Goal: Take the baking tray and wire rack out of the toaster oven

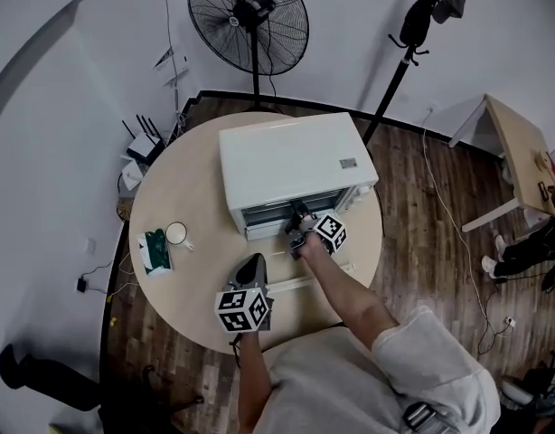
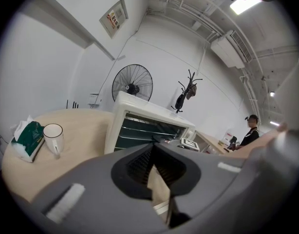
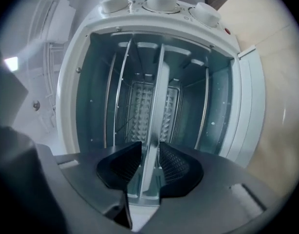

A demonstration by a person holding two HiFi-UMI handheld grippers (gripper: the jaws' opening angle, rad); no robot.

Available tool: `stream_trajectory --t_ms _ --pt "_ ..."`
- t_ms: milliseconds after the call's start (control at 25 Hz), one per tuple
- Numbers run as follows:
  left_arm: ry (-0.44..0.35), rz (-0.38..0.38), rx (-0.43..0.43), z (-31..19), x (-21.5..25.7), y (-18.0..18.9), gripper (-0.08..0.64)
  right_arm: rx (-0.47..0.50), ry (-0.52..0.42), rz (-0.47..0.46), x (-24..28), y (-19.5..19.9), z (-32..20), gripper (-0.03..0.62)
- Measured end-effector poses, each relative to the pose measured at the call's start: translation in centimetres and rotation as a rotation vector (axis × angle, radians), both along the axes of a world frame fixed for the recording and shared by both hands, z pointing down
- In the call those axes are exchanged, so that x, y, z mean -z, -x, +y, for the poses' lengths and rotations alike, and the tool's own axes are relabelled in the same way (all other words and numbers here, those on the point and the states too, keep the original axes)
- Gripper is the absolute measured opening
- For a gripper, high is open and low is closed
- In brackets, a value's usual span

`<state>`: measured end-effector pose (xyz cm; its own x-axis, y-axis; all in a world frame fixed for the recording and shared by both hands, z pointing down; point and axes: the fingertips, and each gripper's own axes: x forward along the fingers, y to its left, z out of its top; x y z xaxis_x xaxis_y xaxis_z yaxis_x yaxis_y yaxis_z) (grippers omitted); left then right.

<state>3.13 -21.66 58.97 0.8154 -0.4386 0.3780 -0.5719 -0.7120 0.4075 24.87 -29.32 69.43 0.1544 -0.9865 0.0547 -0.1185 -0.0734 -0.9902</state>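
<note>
Label on toaster oven top — print unreadable.

The oven stands open, its door dropped flat over the bench towards the person, so any reach inside passes above the door. The right tool fills the middle of the mouth, jaws parted astride the tray edge; open cavity shows on both faces of the tray, out to the ribbed walls. The left tool, jaws together, hangs over the bench by the door's left corner. Left of the oven the bench lies free apart from a cup and a tissue pack near the rim.
</note>
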Motion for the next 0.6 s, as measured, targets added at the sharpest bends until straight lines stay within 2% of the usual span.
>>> stream_trajectory --t_ms 200,600 --pt "0.015 -0.006 0.008 -0.4 -0.6 0.9 0.057 -0.041 -0.034 -0.051 -0.2 -0.4 -1.3 0.092" --pt "0.021 -0.029 0.012 -0.7 -1.3 1.4 0.057 -0.078 -0.022 -0.105 -1.3 0.1 -3.1 0.092"
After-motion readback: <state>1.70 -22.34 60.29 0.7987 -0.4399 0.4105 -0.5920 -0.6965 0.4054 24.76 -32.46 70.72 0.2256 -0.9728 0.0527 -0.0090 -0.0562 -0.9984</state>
